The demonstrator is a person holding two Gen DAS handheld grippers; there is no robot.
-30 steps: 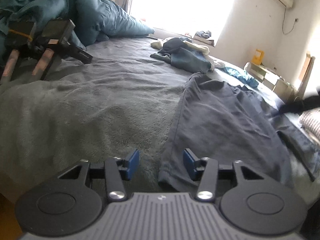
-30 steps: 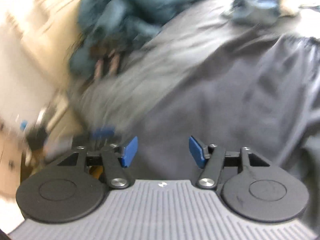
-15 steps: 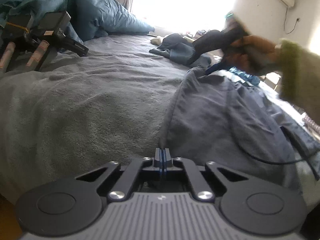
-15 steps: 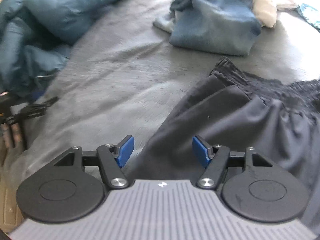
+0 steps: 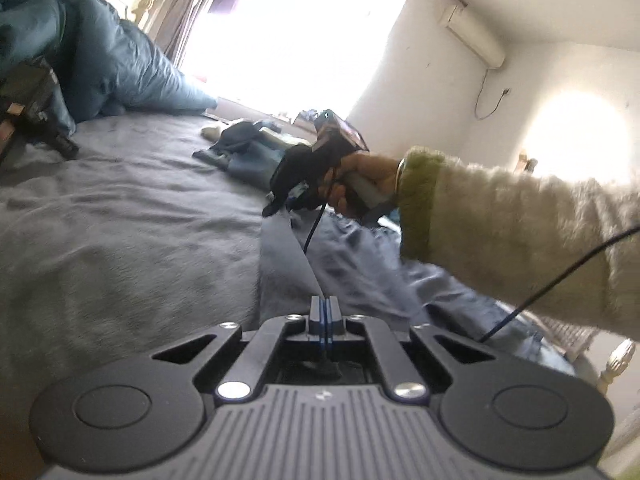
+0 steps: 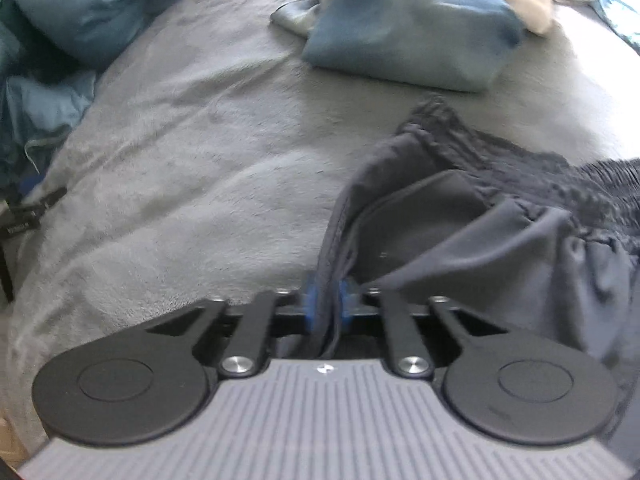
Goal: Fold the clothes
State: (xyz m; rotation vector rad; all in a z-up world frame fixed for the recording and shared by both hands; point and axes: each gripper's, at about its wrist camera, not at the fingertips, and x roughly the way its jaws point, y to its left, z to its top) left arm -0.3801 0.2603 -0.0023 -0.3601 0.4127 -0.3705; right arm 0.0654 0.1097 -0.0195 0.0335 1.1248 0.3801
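A dark navy garment (image 6: 460, 240) with a gathered elastic waistband (image 6: 560, 176) lies spread on the grey bed cover (image 6: 208, 152). My right gripper (image 6: 326, 304) is closing its jaws on the garment's side edge just below the waistband, and the blue pads pinch the bunched cloth. In the left wrist view the same garment (image 5: 288, 276) runs away from me. My left gripper (image 5: 324, 312) is shut on its near edge, which pulls up taut to the pads. Farther off, a hand in a fuzzy cream sleeve (image 5: 500, 232) holds the right gripper (image 5: 276, 204), pointing down at the cloth.
A pile of blue and cream clothes (image 6: 408, 40) lies beyond the waistband. Teal bedding (image 5: 100, 64) is heaped at the far left, with a black device (image 5: 32, 100) beside it. A thin cable (image 5: 560, 268) hangs under the sleeve. A bright window fills the back wall.
My left gripper closed on the garment's near edge and lifted it slightly. My right gripper swung across the bed to the waistband end and closed on the side edge.
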